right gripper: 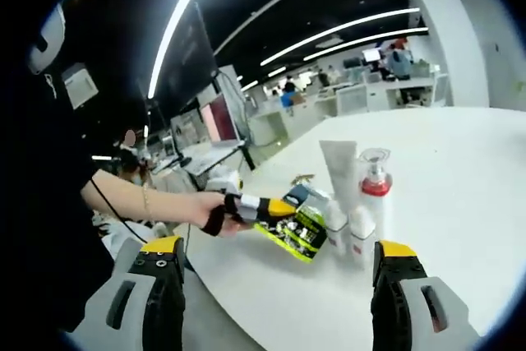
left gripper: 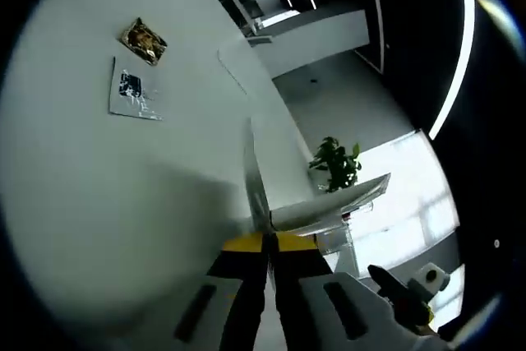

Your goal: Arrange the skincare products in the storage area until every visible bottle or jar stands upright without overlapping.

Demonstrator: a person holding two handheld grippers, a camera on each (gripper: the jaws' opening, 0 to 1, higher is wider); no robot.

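Several skincare products stand upright in a tight cluster on the white table (right gripper: 460, 203): a white tube (right gripper: 339, 168), a pump bottle with a red collar and clear cap (right gripper: 376, 185), and two small white bottles (right gripper: 359, 237) (right gripper: 335, 224). My right gripper (right gripper: 279, 251) is open, its jaws wide apart in front of the cluster with nothing between them. A person's hand (right gripper: 215, 210) holds my left gripper (right gripper: 294, 228) just left of the small bottles. In the left gripper view the left gripper (left gripper: 253, 162) is shut, jaws pressed together over bare table.
A gold packet (left gripper: 144, 40) and a silver-blue sachet (left gripper: 131, 94) lie flat on the table (left gripper: 99, 203). A potted plant (left gripper: 335, 162) and a clear stand (left gripper: 341, 207) are past the table edge. Office desks and people fill the background.
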